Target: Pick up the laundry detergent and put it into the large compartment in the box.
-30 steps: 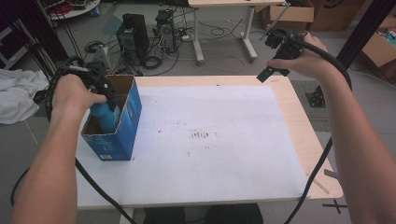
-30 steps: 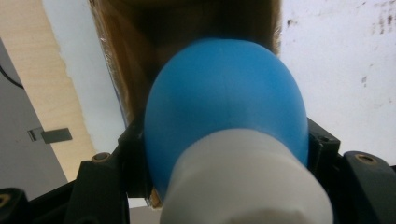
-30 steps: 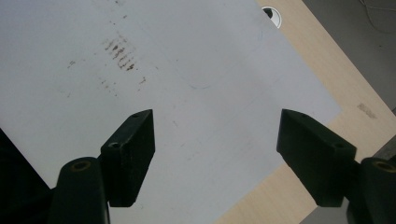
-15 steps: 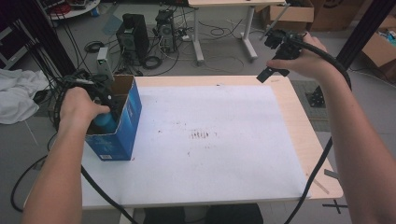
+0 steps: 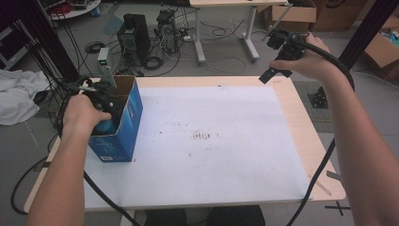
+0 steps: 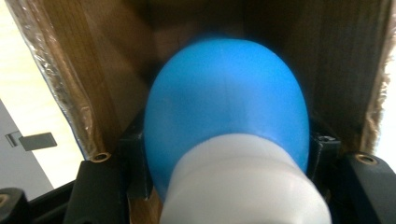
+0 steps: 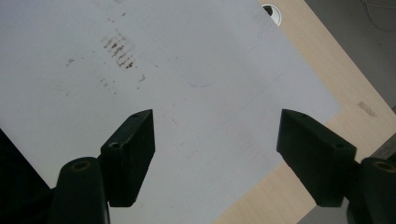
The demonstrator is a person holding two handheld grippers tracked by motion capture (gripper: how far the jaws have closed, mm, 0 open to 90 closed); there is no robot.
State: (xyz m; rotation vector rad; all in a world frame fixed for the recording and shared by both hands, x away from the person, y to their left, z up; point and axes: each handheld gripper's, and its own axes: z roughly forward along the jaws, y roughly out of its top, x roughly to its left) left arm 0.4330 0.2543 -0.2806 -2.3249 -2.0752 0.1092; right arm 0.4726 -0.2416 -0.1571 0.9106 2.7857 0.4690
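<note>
High view: the left gripper [image 5: 101,110] has sunk deeper into the blue box [image 5: 123,136] at the table's [image 5: 301,141] left edge, taking the blue bulb [image 5: 104,126] down with it; the right gripper [image 5: 277,56] hangs over the far right corner, white sheet [image 5: 211,179] bare between.

Left gripper view: jaws clamp the bulb [image 6: 226,107], cardboard walls [image 6: 93,70] tight on both sides.

Right gripper view: jaws wide apart, holding nothing, above the sheet [image 7: 201,56].
</note>
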